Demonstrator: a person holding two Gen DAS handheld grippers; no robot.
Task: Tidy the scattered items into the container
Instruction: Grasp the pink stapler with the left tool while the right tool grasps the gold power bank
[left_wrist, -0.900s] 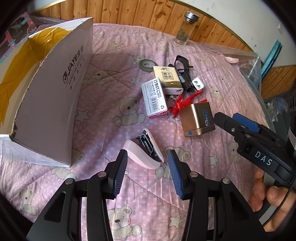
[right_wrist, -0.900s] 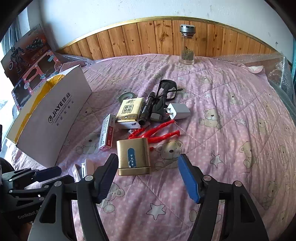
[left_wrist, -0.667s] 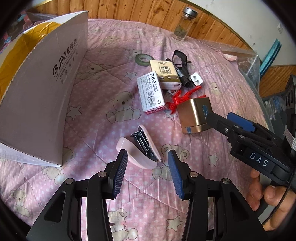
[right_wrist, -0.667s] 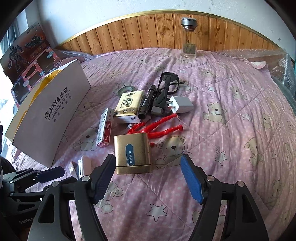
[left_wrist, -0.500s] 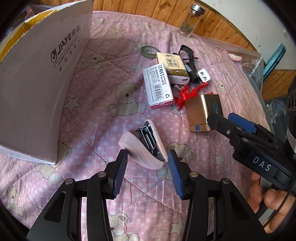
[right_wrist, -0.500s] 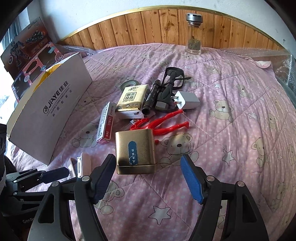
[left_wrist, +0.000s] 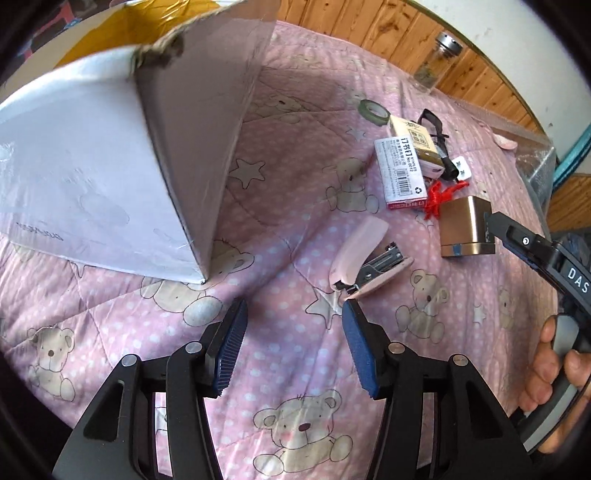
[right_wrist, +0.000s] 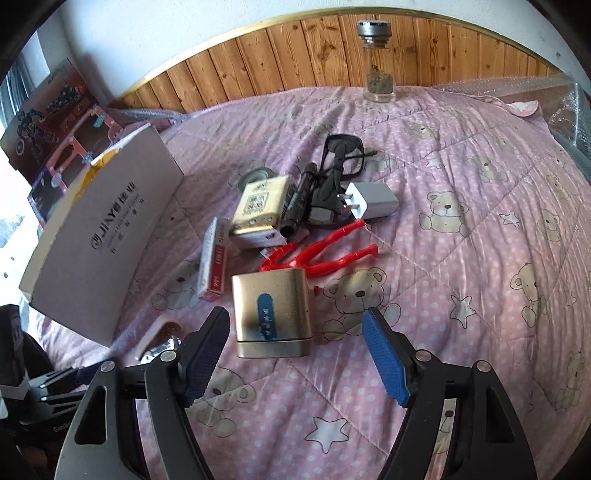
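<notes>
A white cardboard box (left_wrist: 110, 147) with a yellow inside stands at the left, also in the right wrist view (right_wrist: 107, 229). A pink stapler (left_wrist: 369, 258) lies open just beyond my open, empty left gripper (left_wrist: 291, 347). My right gripper (right_wrist: 295, 354) is open and empty, its jaws either side of the near end of a gold tin (right_wrist: 271, 314), also in the left wrist view (left_wrist: 465, 229). Beyond lie a red plastic piece (right_wrist: 321, 254), a staples box (left_wrist: 400, 173), a gold carton (right_wrist: 258, 206), a black torch (right_wrist: 295, 206), a white charger (right_wrist: 373, 203), black glasses (right_wrist: 343, 155) and a tape roll (left_wrist: 373, 109).
Everything lies on a pink bear-print quilt (right_wrist: 461, 258). A glass jar (right_wrist: 378, 59) stands at the back by the wooden panelling. A toy box (right_wrist: 51, 122) is behind the cardboard box. Bubble wrap (right_wrist: 554, 107) lies at the right edge.
The left gripper has swung left and toward the box corner, so the stapler now lies to the right of its jaws. The right gripper has moved closer over the gold tin.
</notes>
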